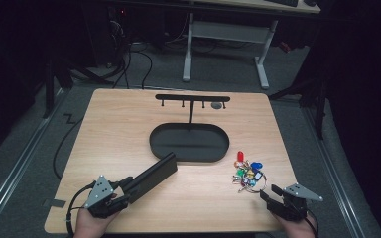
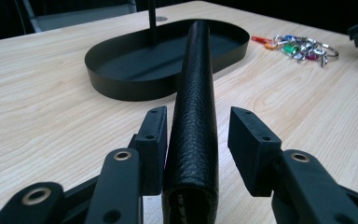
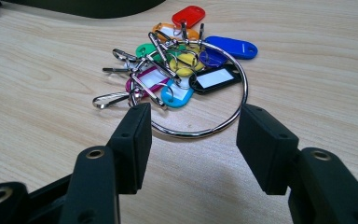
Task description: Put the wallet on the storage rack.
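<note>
1. The left gripper [image 1: 124,191], at the near left corner of the light wooden table [image 1: 114,129], has its jaws apart around the near end of a long black grained-leather case [image 2: 193,126]. The right jaw stands clear of the leather, and the left one sits just beside it (whether it touches, I cannot tell).
2. The right gripper [image 3: 191,135], at the near right corner, holds its jaws apart with nothing between them, pointing at a large silver metal key ring [image 3: 233,112] that lies just ahead of the fingertips.
3. The ring carries a cluster of coloured plastic key tags [image 3: 186,60] (red, blue, green, yellow, orange, pink, black) and a few metal snap hooks [image 3: 121,74], all lying flat on the table right of centre.
4. The case lies on its edge, running diagonally from the left gripper toward the middle of the table, its far end just beside the rim of a black oval metal tray [image 1: 188,146].
5. From the tray's far side rises a thin black post with a crossbar [image 1: 192,98] bearing small hooks.
</note>
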